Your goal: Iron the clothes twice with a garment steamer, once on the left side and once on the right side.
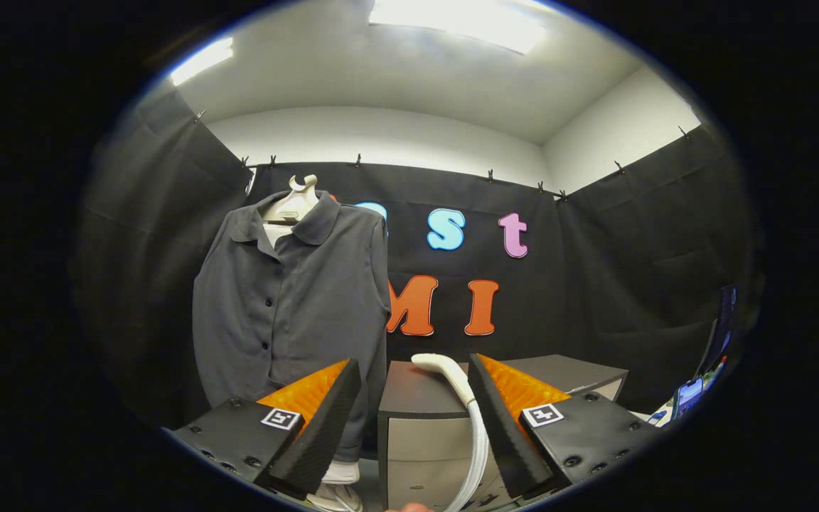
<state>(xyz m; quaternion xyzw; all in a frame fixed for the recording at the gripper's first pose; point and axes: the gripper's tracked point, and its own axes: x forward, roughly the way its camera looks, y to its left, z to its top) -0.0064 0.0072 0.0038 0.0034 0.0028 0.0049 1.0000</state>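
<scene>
- While the gripper (415, 398) stands wide open with nothing held, the garment steamer (452, 384) lies between its fingers, atop a grey box (416, 419), apart from both.
- Steamer's long axis runs away from the gripper; head end far, bending left toward the shirt (288, 313); hose (477, 455) drops near side.
- One steamer, one dark buttoned shirt hung on one mannequin (296, 203), left of box.
- Square marker tags on the fingers; no readable writing.
</scene>
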